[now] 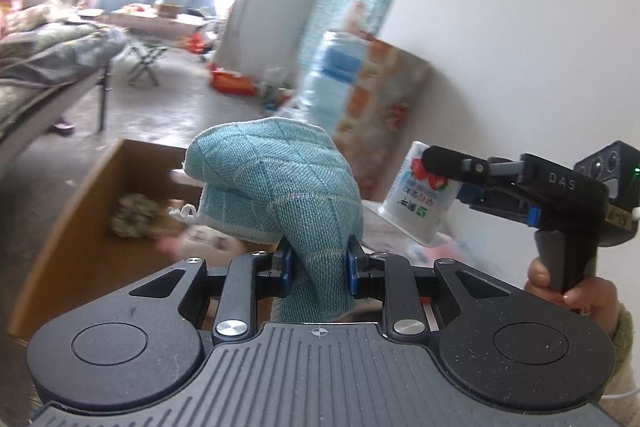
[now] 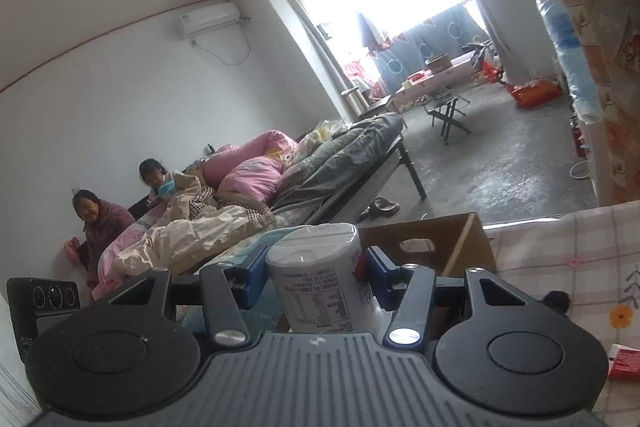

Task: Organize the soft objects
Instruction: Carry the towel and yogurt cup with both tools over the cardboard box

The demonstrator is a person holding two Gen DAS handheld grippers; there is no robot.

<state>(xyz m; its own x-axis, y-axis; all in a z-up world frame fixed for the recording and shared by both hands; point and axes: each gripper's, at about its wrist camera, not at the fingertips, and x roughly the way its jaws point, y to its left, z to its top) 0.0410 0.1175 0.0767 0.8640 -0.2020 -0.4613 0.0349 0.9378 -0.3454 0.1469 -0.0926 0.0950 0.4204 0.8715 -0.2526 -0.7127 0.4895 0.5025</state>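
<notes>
Cloth (image 1: 280,183) and tub (image 2: 320,279) both up, over the box (image 1: 92,227).
Left gripper (image 1: 319,269) clamps the cloth, which hides part of the box; right gripper (image 2: 316,275) pinches the tub, its base cut off. Box contents blurred.

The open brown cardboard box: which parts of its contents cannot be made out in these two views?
- Left wrist view: the teal quilted cloth in the left gripper hides the open brown cardboard box's right half; its contents are motion-blurred.
- Right wrist view: the white plastic cup in the right gripper hides the box interior.
</notes>
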